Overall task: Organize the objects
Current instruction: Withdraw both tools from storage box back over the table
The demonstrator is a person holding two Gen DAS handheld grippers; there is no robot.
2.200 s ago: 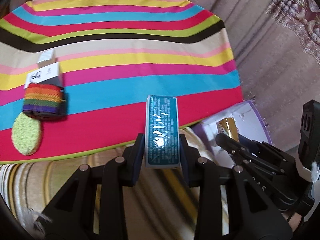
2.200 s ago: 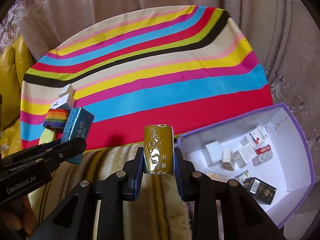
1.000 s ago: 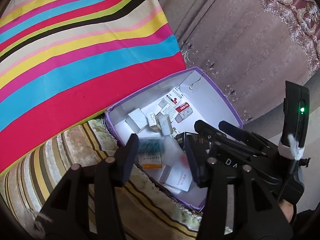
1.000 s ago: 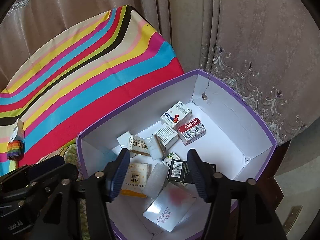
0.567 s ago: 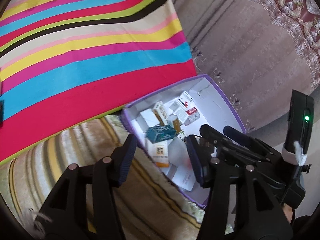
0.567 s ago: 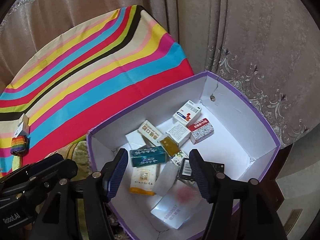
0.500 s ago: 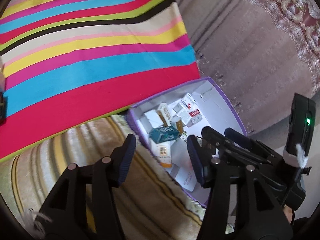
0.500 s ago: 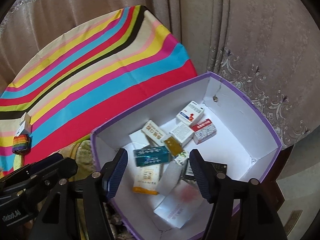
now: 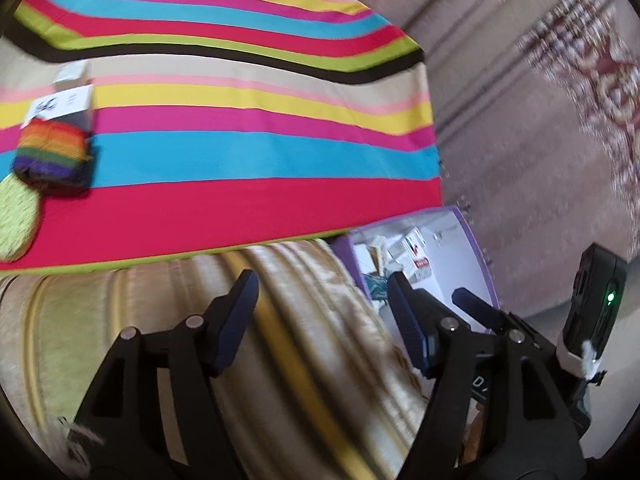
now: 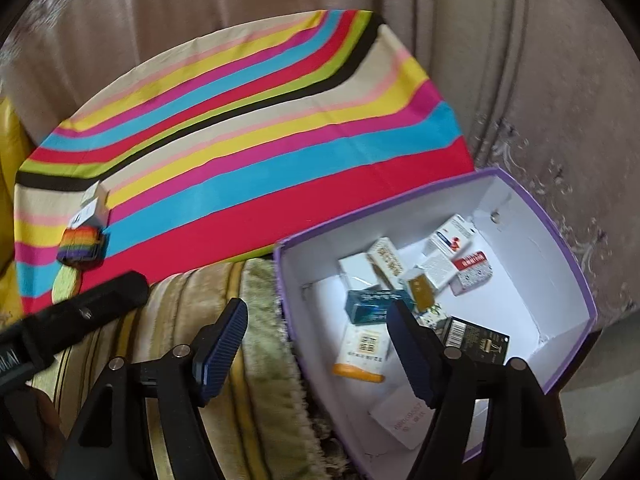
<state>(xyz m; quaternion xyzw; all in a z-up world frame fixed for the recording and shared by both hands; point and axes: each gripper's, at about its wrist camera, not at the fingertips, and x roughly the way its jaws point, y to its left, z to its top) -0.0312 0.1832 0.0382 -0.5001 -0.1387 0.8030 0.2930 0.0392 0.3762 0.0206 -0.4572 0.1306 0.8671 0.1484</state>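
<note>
My left gripper [image 9: 320, 316] is open and empty above the gold striped cushion [image 9: 200, 320]. My right gripper [image 10: 316, 340] is open and empty at the near left edge of the purple box [image 10: 560, 240]. The box holds several small cartons, among them a teal box [image 10: 370, 304] and a gold packet [image 10: 422, 292]. On the striped cloth [image 9: 240, 152] at the left lie a rainbow striped roll [image 9: 50, 152], a white box [image 9: 64, 104] and a green round pad [image 9: 16, 220]. They also show in the right wrist view: the roll [image 10: 80, 248], the white box [image 10: 90, 208].
The purple box [image 9: 468, 248] stands at the right beside the cushion. Brown patterned curtains [image 10: 520, 80] hang behind the table. A yellow seat [image 10: 10, 160] is at the far left. The left gripper's arm [image 10: 72, 316] crosses the lower left of the right wrist view.
Both grippers let go of the teal box and gold packet, which now lie in the purple box. Both have since swung left, back toward the cloth, and stay open.
</note>
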